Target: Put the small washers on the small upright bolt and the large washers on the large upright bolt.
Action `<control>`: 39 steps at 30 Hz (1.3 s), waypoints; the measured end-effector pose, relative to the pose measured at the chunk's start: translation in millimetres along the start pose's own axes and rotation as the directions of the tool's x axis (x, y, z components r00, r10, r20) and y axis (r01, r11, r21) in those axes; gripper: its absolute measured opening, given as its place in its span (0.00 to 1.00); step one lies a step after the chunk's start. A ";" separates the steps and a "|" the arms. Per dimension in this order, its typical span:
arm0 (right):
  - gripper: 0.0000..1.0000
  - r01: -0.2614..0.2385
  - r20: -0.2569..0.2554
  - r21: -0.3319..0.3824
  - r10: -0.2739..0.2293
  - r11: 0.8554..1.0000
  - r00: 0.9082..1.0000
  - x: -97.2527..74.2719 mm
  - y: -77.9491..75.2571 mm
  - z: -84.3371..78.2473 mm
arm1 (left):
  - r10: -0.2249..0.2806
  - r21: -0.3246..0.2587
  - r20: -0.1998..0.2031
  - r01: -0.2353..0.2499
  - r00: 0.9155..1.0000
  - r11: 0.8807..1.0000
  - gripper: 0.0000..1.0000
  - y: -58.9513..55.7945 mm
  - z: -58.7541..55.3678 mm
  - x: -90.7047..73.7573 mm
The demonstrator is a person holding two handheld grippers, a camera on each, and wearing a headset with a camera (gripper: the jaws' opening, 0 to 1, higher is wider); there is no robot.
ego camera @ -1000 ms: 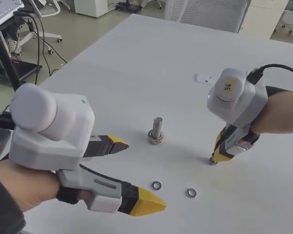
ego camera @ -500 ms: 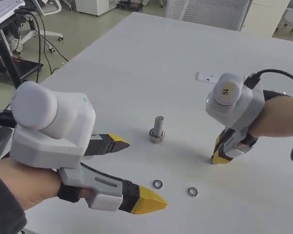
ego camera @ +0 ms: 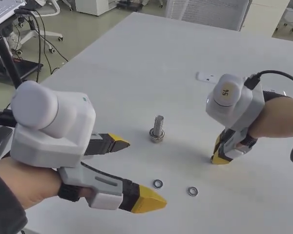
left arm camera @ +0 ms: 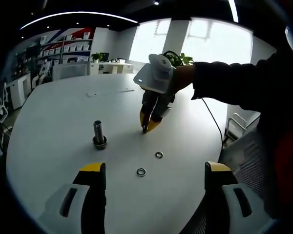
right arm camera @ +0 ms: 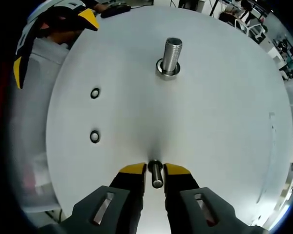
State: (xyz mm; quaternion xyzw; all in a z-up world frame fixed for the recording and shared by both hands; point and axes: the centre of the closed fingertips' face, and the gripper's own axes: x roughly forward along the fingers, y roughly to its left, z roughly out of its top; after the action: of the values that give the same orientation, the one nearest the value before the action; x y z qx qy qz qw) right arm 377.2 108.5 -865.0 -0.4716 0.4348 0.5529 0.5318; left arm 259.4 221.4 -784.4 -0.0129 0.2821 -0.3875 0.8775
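There's the right gripper (right arm camera: 155, 168) clamped on the small bolt (right arm camera: 156, 178), the left gripper (ego camera: 136, 174) fingers spread wide, two washers (ego camera: 157, 184) just ahead of them, not yet threaded.

The tabletop (ego camera: 136, 73) is plain white. The large bolt (ego camera: 157, 129), small bolt (right arm camera: 156, 175) and washers (ego camera: 157, 184) are silver metal. The left gripper (ego camera: 136, 173) and right gripper (ego camera: 219, 157) have white-grey bodies. Their fingers (ego camera: 149, 201) are black with yellow tips.
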 end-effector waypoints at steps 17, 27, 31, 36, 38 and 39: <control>0.26 0.029 0.023 0.044 -0.030 0.999 0.999 -10.2 -5.4 -8.1 | -0.006 0.008 -0.002 0.006 1.000 1.000 0.83 -2.0 2.5 1.0; 0.29 0.043 0.027 0.066 -0.045 0.997 0.999 -17.7 -6.8 -18.4 | -0.007 0.013 0.001 0.007 1.000 1.000 0.83 -1.9 5.6 2.1; 0.29 0.043 0.028 0.080 -0.046 0.996 0.999 -21.0 -4.1 -23.2 | -0.010 0.015 -0.002 0.010 1.000 1.000 0.83 -1.7 6.0 2.8; 0.29 0.048 0.026 0.095 -0.051 0.994 0.998 -25.0 -1.9 -29.8 | -0.012 0.018 -0.002 0.012 1.000 1.000 0.83 -1.7 7.5 4.2; 0.29 0.049 0.026 0.101 -0.052 0.994 0.998 -26.3 -0.3 -32.3 | -0.014 0.019 -0.003 0.014 1.000 1.000 0.83 -1.8 7.8 4.7; 0.29 0.051 0.027 0.104 -0.054 0.993 0.998 -26.9 0.9 -33.8 | -0.014 0.020 -0.003 0.014 1.000 1.000 0.83 -1.8 8.1 5.0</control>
State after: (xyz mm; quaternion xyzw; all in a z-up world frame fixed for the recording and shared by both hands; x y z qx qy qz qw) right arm 377.9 70.5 -844.5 -0.4464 0.4423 0.5226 0.5762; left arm 265.0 215.1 -779.6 -0.0054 0.2792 -0.3963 0.8746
